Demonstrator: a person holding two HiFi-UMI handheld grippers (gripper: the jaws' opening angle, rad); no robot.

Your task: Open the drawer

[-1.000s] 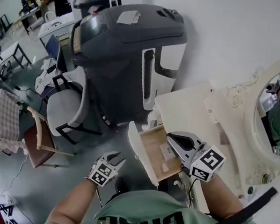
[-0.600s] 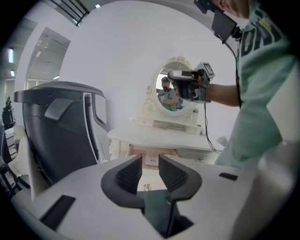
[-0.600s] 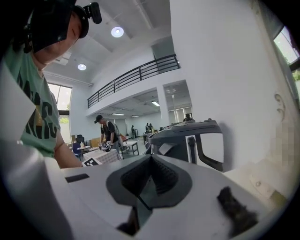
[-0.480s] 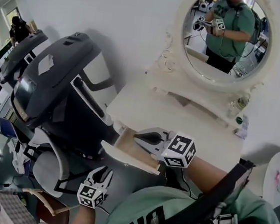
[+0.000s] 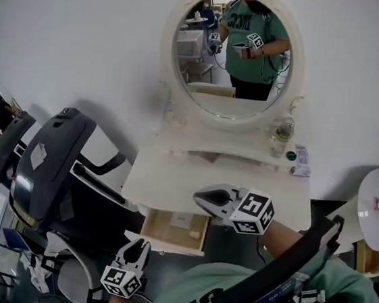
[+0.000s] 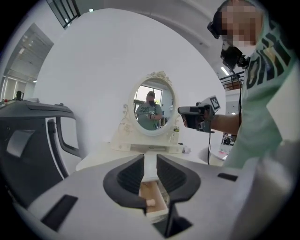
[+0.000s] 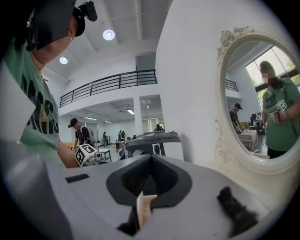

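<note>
Since the drawer [image 5: 175,231] already stands pulled out, I find it jutting from the left half of the desk's [image 5: 165,182] front edge, its pale wooden inside open to the head camera. My left gripper [image 5: 139,247] hangs off the desk, in front of the drawer's left front corner and clear of it. In the left gripper view its jaws have just been closing. They stand a narrow slot apart with only air between the pads [image 6: 129,174], and the drawer [image 6: 152,199] shows through that slot, further off. My right gripper [image 5: 201,198] hovers over the desk's front edge, just right of the drawer and above it, pointing towards the left of the head view. In its own view the right gripper [image 7: 150,159] has its jaws a little apart and pinching nothing, with a strip of pale wood visible low in the gap. An oval mirror [image 5: 231,50] in a carved white frame stands along the desk's back edge, and a small bottle [image 5: 282,134] sits by the back right corner. A big grey chair [image 5: 45,165] stands beside the desk's left edge.
</note>
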